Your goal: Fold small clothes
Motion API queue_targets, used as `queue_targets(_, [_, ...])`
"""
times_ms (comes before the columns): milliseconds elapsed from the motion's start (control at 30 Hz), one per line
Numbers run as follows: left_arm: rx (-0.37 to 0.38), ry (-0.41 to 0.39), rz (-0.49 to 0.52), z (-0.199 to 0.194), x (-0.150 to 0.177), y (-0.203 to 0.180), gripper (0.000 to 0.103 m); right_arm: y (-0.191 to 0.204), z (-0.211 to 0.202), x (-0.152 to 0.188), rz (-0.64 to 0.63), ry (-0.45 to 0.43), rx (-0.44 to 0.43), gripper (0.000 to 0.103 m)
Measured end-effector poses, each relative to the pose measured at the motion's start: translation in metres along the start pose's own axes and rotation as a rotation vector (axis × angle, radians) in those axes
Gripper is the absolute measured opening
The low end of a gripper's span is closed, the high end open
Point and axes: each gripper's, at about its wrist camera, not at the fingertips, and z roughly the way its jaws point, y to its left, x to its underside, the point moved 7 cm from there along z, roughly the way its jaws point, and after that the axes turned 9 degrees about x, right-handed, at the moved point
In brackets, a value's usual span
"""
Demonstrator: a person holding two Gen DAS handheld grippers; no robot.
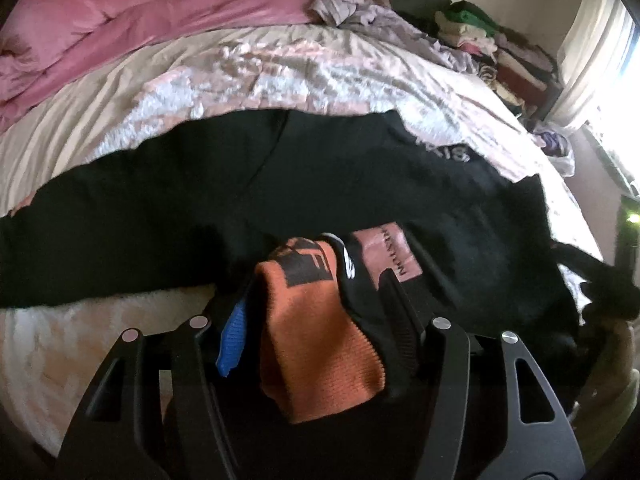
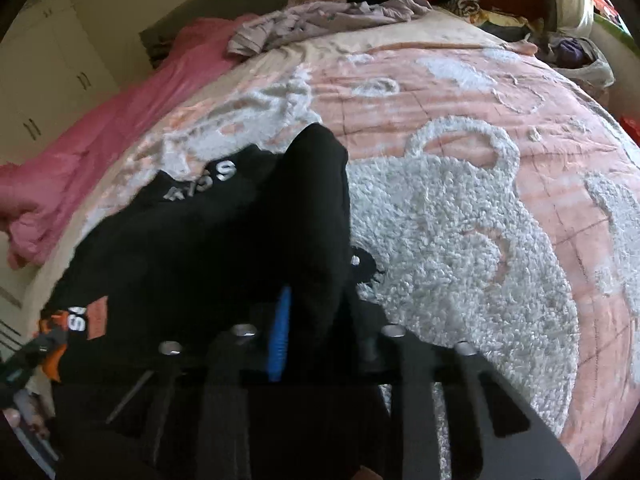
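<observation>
On the bed, spread across a pink-and-white fleece blanket, a black garment is lying, with white lettering near its far edge and a pinkish-brown patch label close to the camera in the left wrist view. The left gripper is pointing down over the near edge of this garment, its jaws standing apart; an orange knit band with black markings is lying between its fingers, and a blue pad is showing on the left finger, clear of the fabric, so the band is sitting loosely in the gap rather than being pinched. In the right wrist view, the right gripper is clenching a raised fold of the same black cloth, its blue pad pressing against the dark material, which is rising in a ridge away from the fingers. The orange band and the label are showing at the lower left of that view, well apart from the right jaws. Behind the garment, a rumpled pink duvet is lying along the far left of the bed, a crumpled lilac garment is resting near the far edge, and stacked clothes are piling up on the far right beside a bright window.
</observation>
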Motion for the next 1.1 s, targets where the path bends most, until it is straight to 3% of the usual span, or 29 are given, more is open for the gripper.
queue_targets(167, [0.017, -0.024, 0.024, 0.001, -0.001, -0.013, 0.052, -0.015, -0.012, -0.007, -0.025, -0.065, 0.103, 0.013])
queue_targets(300, [-0.014, 0.016, 0.036, 0.015, 0.006, -0.011, 0.052, -0.023, 0.002, -0.001, -0.027, -0.020, 0.148, 0.015])
queue_targets(333, [-0.015, 0.027, 0.030, 0.018, 0.008, -0.009, 0.052, -0.024, 0.004, 0.000, -0.034, -0.021, 0.167, 0.019])
queue_targets(367, [-0.015, 0.031, 0.027, 0.019, 0.010, -0.007, 0.052, -0.026, 0.004, 0.000, -0.041, -0.026, 0.202, 0.030])
queue_targets(467, [-0.014, 0.032, 0.031, 0.019, 0.011, -0.006, 0.053, -0.031, 0.003, -0.001, -0.048, -0.031, 0.236, 0.040])
queue_targets(667, [-0.020, 0.034, 0.040, 0.018, 0.012, -0.004, 0.054, -0.033, -0.012, -0.003, -0.081, -0.071, 0.303, 0.048])
queue_targets(733, [-0.020, 0.034, 0.041, 0.016, 0.013, -0.004, 0.054, -0.033, -0.019, -0.006, -0.073, -0.089, 0.285, 0.049])
queue_targets(1033, [-0.019, 0.021, 0.030, 0.001, 0.012, 0.003, 0.054, -0.022, -0.066, -0.014, 0.012, -0.159, 0.095, 0.077])
queue_targets(1100, [-0.024, 0.016, 0.031, -0.005, 0.010, 0.006, 0.054, -0.015, -0.077, -0.014, 0.006, -0.165, 0.061, 0.079])
